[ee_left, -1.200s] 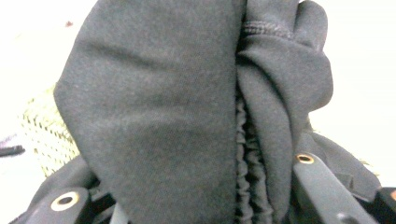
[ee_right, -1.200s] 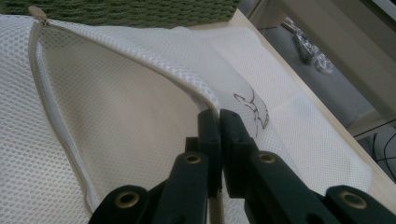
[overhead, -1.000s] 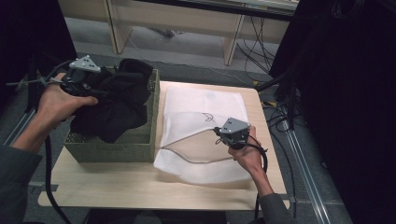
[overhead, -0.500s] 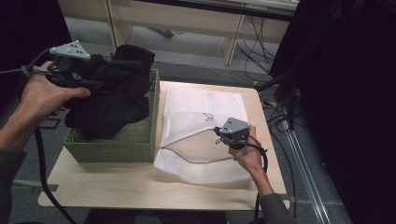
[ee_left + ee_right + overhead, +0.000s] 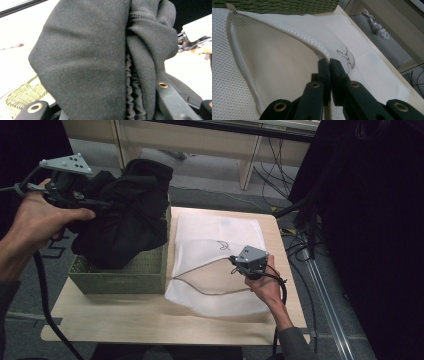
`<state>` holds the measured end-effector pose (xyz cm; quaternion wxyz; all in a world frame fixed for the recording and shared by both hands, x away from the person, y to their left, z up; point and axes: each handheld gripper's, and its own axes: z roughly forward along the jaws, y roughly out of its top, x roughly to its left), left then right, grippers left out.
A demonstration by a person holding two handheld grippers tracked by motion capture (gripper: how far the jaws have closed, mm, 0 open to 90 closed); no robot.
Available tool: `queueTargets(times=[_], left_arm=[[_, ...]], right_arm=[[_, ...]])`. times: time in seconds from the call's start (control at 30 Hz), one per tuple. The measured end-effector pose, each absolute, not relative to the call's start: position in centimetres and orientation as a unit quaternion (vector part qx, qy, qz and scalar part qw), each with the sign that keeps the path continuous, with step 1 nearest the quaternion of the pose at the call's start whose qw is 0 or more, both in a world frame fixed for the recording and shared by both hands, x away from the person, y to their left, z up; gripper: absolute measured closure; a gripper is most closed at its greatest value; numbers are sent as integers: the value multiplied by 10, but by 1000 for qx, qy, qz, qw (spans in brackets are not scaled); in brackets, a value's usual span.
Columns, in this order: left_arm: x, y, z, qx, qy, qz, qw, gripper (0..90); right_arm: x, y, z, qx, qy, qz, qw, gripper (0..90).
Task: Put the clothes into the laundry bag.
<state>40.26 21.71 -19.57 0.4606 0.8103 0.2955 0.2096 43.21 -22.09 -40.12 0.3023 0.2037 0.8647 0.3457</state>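
Wooden table (image 5: 150, 320), left tool (image 5: 107, 206) gripping black garment (image 5: 125, 222), right tool (image 5: 235, 261) pinching mesh bag (image 5: 215, 232) rim

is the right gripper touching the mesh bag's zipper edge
Touching. In the right gripper view the right gripper has its jaws shut on the zipper edge of the white mesh bag, holding the opening up.

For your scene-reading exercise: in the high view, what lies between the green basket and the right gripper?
In the high view, the white mesh bag lies flat between the green basket and the right gripper, its zipper mouth open; the gripper pinches its upper edge.
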Motion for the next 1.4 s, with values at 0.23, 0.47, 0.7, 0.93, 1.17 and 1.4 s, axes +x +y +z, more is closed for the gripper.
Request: queueTargets(times=[0.23,0.47,0.7,0.93,1.17,1.4], left_arm=[[388,199,-191,819,267,176,477,631],[376,178,-187,820,238,137,502,632],[365,158,-185,824,216,116,510,631],[359,142,-178,830,198,103,511,631],[361,117,-196,838,178,82,509,631],[370,86,-236,845,174,47,504,631]], right_arm=[[435,-223,-400,212,860,356,296,886],[440,-224,-392,216,855,366,297,886],[444,-227,-389,224,851,373,294,886],[445,-227,-388,224,850,376,294,886],[448,-229,-388,220,849,381,292,886],[449,-231,-386,226,847,384,290,886]])
